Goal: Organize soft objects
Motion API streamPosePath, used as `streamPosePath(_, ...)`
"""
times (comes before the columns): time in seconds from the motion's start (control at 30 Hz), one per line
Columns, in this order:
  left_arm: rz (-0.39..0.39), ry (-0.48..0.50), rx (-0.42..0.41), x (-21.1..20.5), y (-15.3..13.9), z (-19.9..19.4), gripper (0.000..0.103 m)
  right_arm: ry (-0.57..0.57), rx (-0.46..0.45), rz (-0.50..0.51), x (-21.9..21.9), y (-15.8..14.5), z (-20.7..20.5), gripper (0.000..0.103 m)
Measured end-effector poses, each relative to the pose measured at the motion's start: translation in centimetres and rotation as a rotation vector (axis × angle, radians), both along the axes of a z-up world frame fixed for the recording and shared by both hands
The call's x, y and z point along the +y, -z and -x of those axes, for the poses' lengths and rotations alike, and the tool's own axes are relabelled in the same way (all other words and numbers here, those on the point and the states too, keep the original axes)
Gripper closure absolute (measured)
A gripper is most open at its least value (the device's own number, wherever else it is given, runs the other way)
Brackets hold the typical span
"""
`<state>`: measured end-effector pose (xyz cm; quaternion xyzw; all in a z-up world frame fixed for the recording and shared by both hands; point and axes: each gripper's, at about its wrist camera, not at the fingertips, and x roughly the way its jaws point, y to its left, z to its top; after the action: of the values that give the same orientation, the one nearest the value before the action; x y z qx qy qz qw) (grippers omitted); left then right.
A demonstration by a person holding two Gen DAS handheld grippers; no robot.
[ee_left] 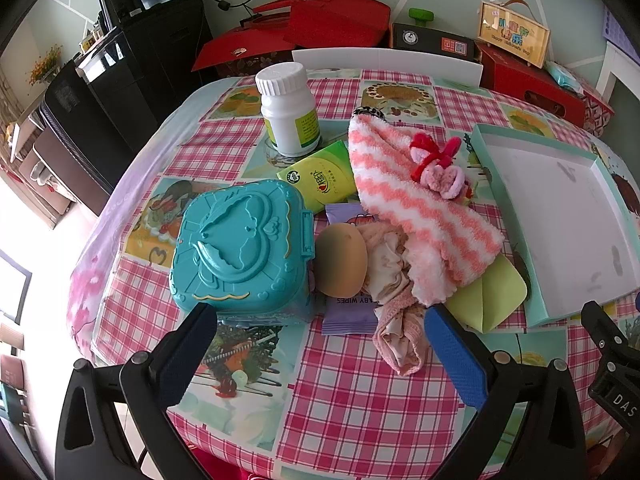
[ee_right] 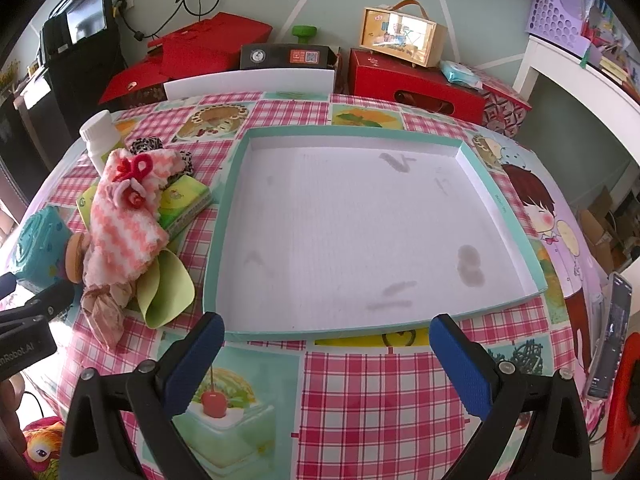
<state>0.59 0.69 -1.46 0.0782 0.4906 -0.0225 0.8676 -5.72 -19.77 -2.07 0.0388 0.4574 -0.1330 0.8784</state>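
A: From the left wrist, what do you see?

B: The left gripper (ee_left: pixel 320 328) is spread wide, holding nothing, above a checked tablecloth (ee_left: pixel 360 412). Ahead lies a pile of soft things: a pink-and-white striped sock (ee_left: pixel 416 216) with a red bow, draped over a beige cloth (ee_left: pixel 394 280) whose end trails toward the right finger. A doll's head (ee_left: pixel 341 259) touches the cloth on the left.

A: And round the pile?

B: A teal case (ee_left: pixel 240 248) sits just left of the head. A wipes pack (ee_left: pixel 348 314) lies under the head and cloth. A yellow-green packet (ee_left: pixel 320 178) lies behind, and a white bottle (ee_left: pixel 289 110) behind that. A green sheet (ee_left: pixel 492 300) pokes out from under the sock. The tray (ee_left: pixel 560 232) is to the right, nothing in it.

A: The right wrist view?

B: The right gripper (ee_right: pixel 326 358) is also released and empty, its blue pads (ee_right: pixel 462 368) wide apart, just short of the tray's (ee_right: pixel 500 204) near rim. The tray is bare, with grey smudges on its white floor. The sock (ee_right: pixel 124 216) and cloth (ee_right: pixel 104 308) sit left of it, outside, on the green sheet (ee_right: pixel 170 288). The left gripper's (ee_right: pixel 24 320) body shows at the left edge.
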Motion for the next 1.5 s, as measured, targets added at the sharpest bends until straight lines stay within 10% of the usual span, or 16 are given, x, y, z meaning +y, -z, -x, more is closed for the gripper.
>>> streamPosePath(0.97, 0.026, 0.01, -0.047, -0.1, -1.9, 0.6, 0.0, -0.017, 0.016, 0.012, 0.3, 0.2, -0.5, 0.0)
streamPosePath(1.5, 0.241, -0.123, -0.11, 1.4, -7.6, -6.9, 0.0, -0.023, -0.07, -0.048, -0.9, -4.0, -4.8, 0.0)
